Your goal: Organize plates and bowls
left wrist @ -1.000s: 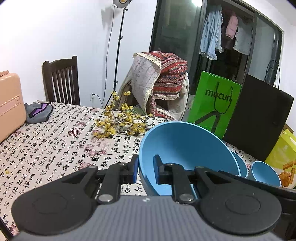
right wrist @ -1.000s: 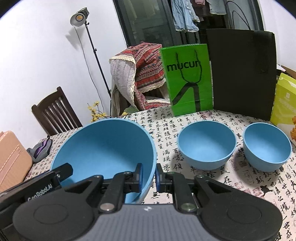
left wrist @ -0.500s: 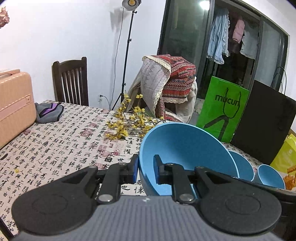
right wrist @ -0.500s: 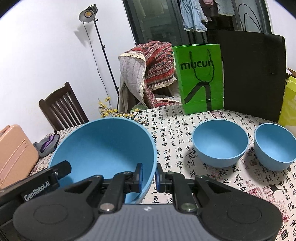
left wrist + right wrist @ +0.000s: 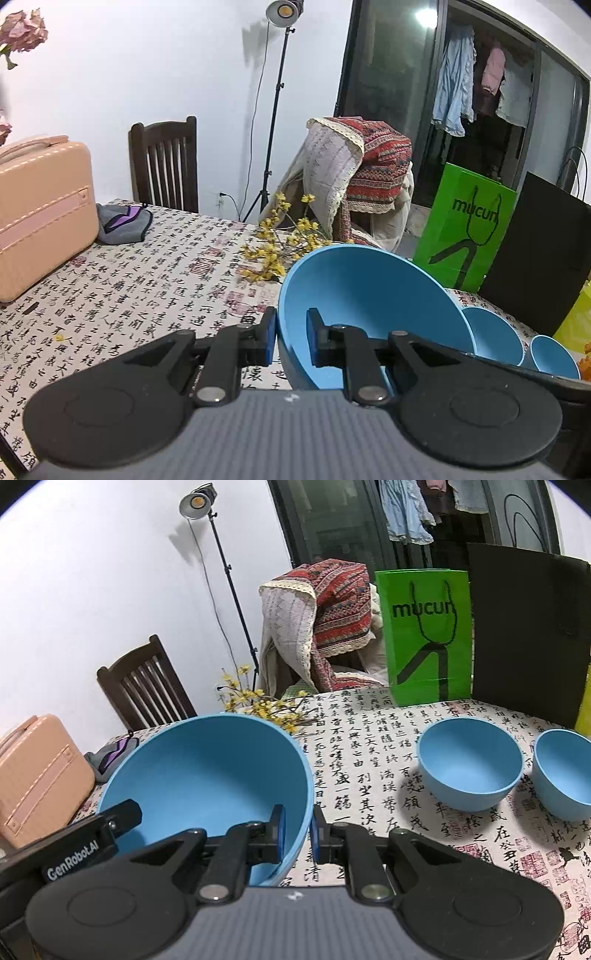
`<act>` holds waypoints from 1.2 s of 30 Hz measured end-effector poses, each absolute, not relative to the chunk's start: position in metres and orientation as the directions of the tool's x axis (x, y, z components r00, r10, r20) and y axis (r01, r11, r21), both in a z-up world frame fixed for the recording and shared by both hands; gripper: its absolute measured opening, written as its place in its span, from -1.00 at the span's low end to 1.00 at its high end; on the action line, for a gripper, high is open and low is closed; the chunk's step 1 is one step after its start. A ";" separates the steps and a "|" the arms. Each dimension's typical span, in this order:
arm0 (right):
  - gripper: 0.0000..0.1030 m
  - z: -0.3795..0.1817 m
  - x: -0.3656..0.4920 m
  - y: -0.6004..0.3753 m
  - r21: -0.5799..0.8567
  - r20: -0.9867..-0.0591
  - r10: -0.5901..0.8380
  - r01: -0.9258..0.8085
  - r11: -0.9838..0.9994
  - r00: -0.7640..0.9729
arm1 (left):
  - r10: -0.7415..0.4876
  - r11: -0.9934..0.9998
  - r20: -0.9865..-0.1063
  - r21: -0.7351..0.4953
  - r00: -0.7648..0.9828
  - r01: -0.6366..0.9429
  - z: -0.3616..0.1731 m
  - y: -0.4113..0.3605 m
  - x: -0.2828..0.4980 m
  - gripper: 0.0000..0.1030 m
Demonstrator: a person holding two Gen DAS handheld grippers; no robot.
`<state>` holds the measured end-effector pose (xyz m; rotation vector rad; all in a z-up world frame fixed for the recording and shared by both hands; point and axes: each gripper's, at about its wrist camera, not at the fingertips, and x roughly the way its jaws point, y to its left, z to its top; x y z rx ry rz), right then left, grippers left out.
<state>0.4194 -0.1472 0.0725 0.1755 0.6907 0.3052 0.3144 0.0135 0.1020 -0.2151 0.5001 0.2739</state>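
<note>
You are holding the big blue bowl (image 5: 207,775) with both grippers at once. Your left gripper (image 5: 291,338) pinches the bowl's left rim. One pad sits outside the wall and the other pad sits inside, and they squeeze close together on the thin wall. Your right gripper (image 5: 298,829) pinches the bowl's right rim the same way, with one pad inside and one pad outside. Its fingers are narrow too, tight on the wall.

In the right wrist view the big bowl is in front of you on the left, tilted so you can see inside. You cannot tell if its bottom touches the table (image 5: 369,775) or hangs just above it. The table has a white cloth with black writing all over it.

Two small blue bowls stand upright on the table to the right of the big bowl. The nearer small bowl (image 5: 469,762) is well apart from the big one. The far small bowl (image 5: 565,775) stands just beside the nearer small bowl, at the right edge of the view.

Behind them stand a green bag (image 5: 424,638) and a black bag (image 5: 528,627). Yellow flowers (image 5: 277,243) lie on the table just behind the big bowl. A pink case (image 5: 40,214) sits on the left of the table. A dark chair (image 5: 162,162) stands by the wall.
</note>
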 end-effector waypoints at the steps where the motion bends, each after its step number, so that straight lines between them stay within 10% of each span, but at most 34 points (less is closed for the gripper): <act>1: -0.74 0.073 0.418 -0.145 0.259 -0.597 0.337 -0.222 0.940 0.728 | 0.209 0.940 -0.498 -0.136 0.842 -0.313 0.102 0.016 0.313 -0.66; 36: -0.74 0.069 0.389 -0.078 0.259 -0.604 0.422 -0.334 0.906 0.676 | 0.305 0.892 -0.496 -0.150 0.813 -0.426 0.096 0.076 0.267 -0.66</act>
